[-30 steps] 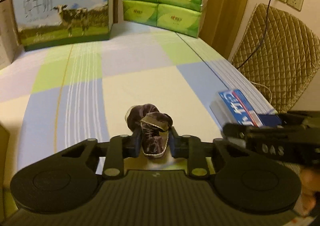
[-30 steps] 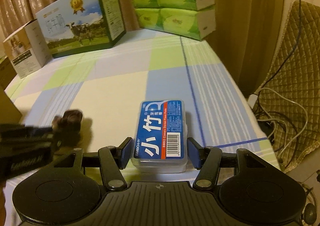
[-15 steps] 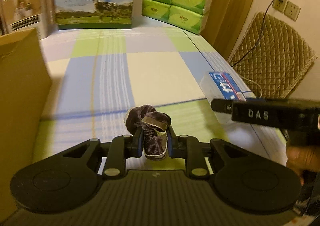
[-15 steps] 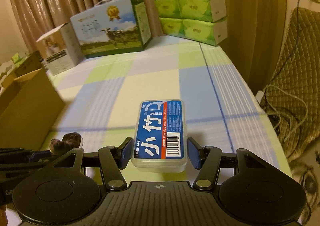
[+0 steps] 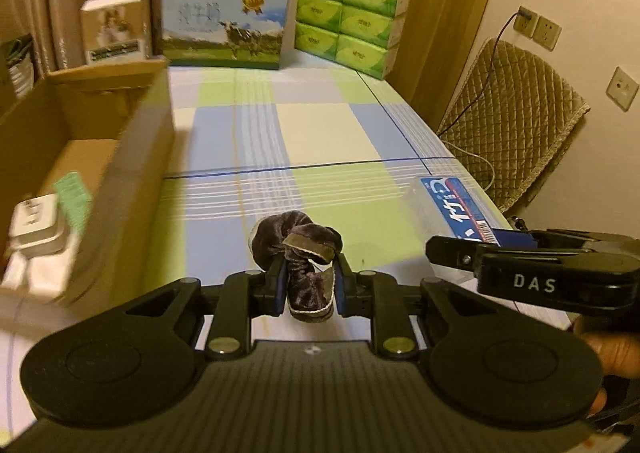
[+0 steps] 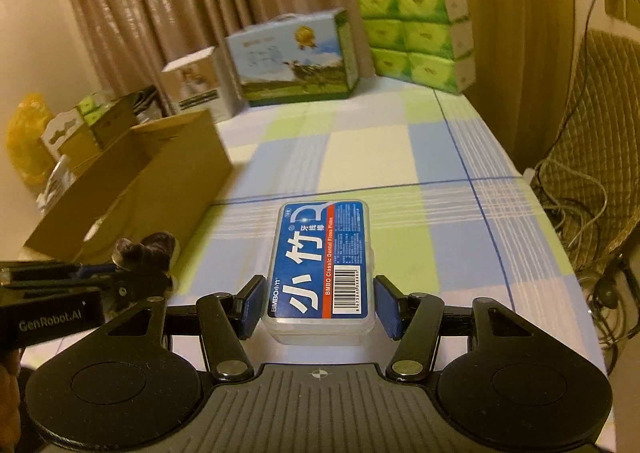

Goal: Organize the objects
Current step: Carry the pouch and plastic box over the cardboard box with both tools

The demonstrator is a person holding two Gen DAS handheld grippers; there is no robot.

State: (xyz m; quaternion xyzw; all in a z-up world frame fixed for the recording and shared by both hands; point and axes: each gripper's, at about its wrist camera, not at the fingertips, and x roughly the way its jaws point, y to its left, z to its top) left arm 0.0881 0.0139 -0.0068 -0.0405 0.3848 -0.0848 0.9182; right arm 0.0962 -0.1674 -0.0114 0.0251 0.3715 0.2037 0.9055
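Left wrist view: the left tool (image 5: 308,285) is clamped on a dark velvet scrunchie (image 5: 298,243), held above the checked counter (image 5: 328,133). The open cardboard box (image 5: 132,141) lies toward ten o'clock, with a white charger (image 5: 34,223) already inside. The right tool (image 5: 520,253) comes in from three o'clock carrying the floss box (image 5: 460,209).

Right wrist view: the right tool (image 6: 320,307) is closed on the clear floss box (image 6: 324,265), blue label up, lifted off the counter. The cardboard box (image 6: 160,169) sits at ten o'clock.

Judgement: both items are in transit to the box. Next, each tool must swing left over the rim, then part to drop its load.
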